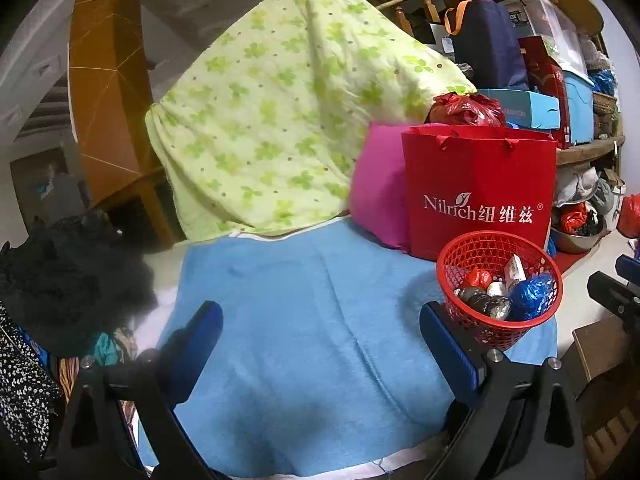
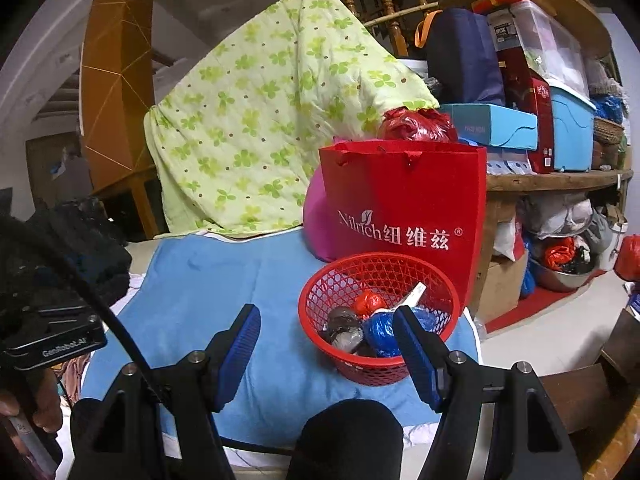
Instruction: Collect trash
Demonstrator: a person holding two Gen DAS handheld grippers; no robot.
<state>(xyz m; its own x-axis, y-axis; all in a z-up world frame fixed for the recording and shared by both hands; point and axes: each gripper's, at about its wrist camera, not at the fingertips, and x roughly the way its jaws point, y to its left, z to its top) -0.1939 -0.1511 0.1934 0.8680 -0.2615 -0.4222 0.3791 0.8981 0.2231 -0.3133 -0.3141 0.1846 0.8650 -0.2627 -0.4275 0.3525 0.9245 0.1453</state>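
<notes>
A red mesh basket [image 1: 472, 252] [image 2: 344, 272] stands on a blue towel [image 1: 300, 304] [image 2: 208, 280] at its right side. It holds several pieces of crumpled trash: a blue wad [image 1: 530, 292] [image 2: 380, 330], a red wad [image 1: 478, 278] [image 2: 368, 302], grey-black wads [image 1: 486, 304] [image 2: 344, 330] and a small white carton [image 1: 514, 270] [image 2: 414, 294]. My left gripper [image 1: 320, 330] is open and empty over the towel, left of the basket. My right gripper [image 2: 326, 330] is open and empty, its right finger in front of the basket.
A red Nilrich paper bag [image 1: 480, 196] [image 2: 404, 212] stands right behind the basket, with a pink cushion [image 1: 380, 196] beside it. A green floral quilt [image 1: 272, 112] [image 2: 260, 120] hangs behind. Black clothing [image 1: 68, 276] lies left. Cluttered shelves [image 2: 560, 120] stand right.
</notes>
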